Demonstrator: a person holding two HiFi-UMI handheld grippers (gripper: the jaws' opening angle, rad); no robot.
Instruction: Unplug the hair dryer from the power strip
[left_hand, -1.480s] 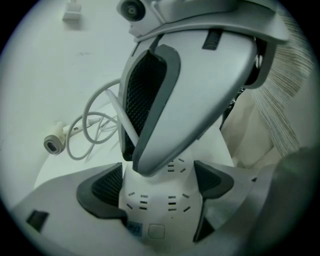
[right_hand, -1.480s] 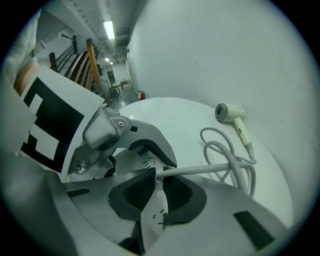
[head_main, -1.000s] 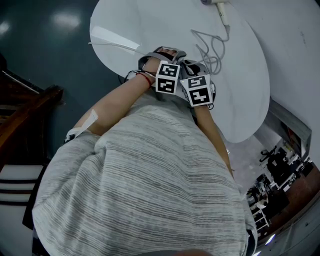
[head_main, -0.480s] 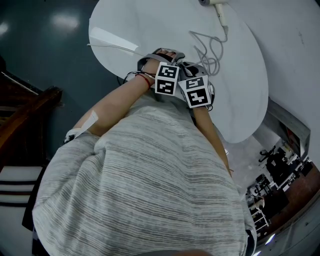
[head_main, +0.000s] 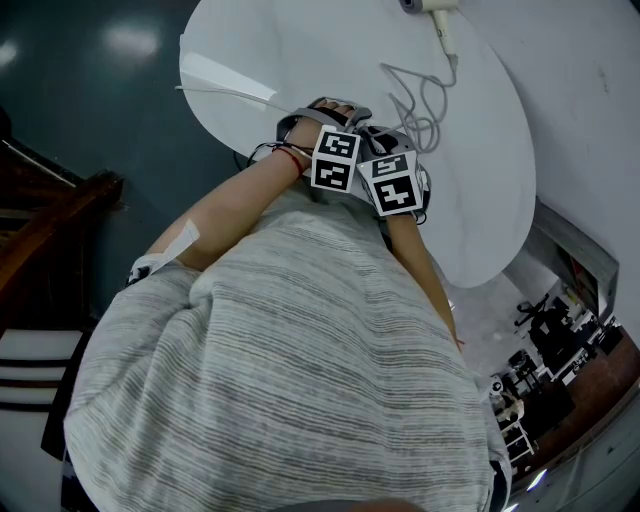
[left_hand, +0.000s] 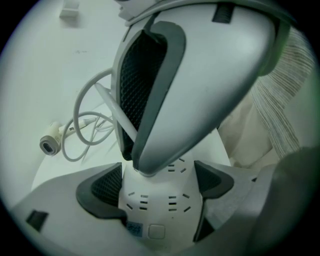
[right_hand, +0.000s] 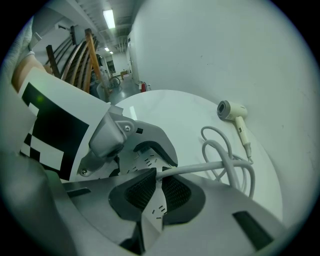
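The left fingers squeeze the white plastic power strip at the near edge of the round white tabletop, the right fingers pinch the white plug, seemingly not out yet, and the white hair dryer lies by the far edge.

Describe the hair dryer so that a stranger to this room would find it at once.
Start at the round white table standing beside the white wall. At its far edge, close to the wall, lies the cream plastic hair dryer. It alone has a round barrel on a slim handle, with a looped pale grey cord trailing from the handle.
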